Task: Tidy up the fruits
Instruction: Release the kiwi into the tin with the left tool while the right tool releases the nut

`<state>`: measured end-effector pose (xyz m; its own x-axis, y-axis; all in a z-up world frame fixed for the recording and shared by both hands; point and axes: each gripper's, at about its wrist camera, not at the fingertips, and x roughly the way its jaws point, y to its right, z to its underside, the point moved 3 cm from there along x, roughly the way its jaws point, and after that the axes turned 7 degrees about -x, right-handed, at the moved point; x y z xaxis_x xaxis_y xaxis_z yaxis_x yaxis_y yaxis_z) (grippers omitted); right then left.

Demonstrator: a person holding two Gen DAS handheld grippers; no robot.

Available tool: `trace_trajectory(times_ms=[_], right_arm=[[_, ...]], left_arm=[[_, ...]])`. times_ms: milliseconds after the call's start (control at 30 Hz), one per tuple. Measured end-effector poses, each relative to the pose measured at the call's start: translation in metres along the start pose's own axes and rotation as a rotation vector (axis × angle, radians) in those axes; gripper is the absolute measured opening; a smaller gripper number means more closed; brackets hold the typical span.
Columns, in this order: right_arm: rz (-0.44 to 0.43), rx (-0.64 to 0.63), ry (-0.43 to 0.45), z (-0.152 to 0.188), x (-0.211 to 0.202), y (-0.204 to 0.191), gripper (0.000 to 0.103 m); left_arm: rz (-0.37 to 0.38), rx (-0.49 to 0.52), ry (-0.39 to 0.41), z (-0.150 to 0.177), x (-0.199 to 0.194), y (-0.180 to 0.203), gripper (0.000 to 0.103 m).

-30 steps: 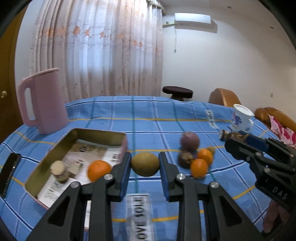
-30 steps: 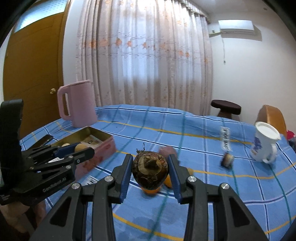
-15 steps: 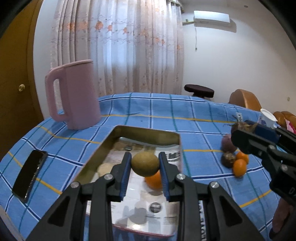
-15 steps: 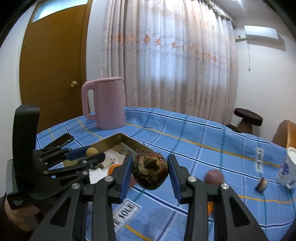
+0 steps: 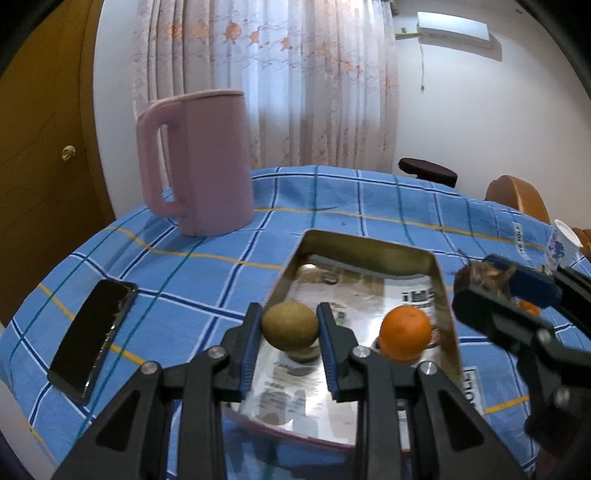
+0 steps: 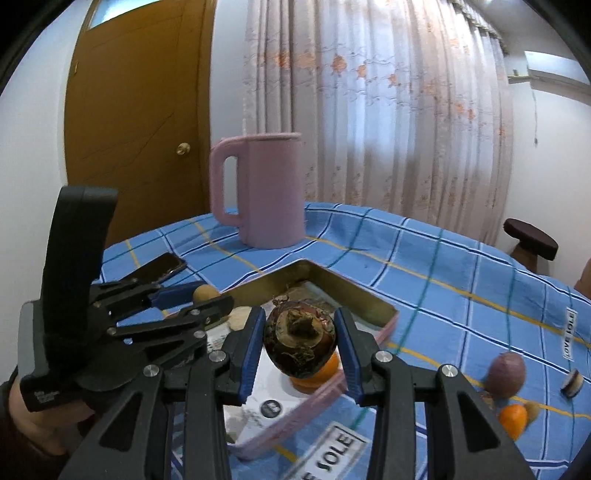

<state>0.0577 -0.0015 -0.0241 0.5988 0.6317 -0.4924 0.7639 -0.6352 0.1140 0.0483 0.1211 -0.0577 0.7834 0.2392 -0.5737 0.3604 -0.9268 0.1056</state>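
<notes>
Orange beside open tin floor

A tall pink plastic jug with a handle stands upright on the blue checked tablecloth. A black smartphone lies flat, well apart from it. A white floral cup sits at the far edge. Beyond are a sheer flowered curtain, a brown wooden door, a dark round stool and a white wall air conditioner.

Right gripper, centre: clamped on a dark brown fruit, above the metal tin holding an orange. Left gripper, 9 o'clock: grips a tan fruit. Pink jug, 12 o'clock; phone, 10 o'clock; purple fruit, 4 o'clock.
</notes>
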Motion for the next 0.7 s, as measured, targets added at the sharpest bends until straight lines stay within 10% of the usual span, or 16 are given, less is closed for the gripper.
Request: trace_trajectory(times_ms=[567, 700], right_arm=[[-0.076, -0.019, -0.114, 0.02, 0.036, -0.02, 0.041], [-0.089, -0.006, -0.122, 0.022, 0.037, -0.018, 0.048]], left_arm=[[-0.039, 0.029, -0.038, 0.006, 0.013, -0.01, 0.036], [-0.073, 0.019, -0.027, 0.005, 0.009, -0.016, 0.066]])
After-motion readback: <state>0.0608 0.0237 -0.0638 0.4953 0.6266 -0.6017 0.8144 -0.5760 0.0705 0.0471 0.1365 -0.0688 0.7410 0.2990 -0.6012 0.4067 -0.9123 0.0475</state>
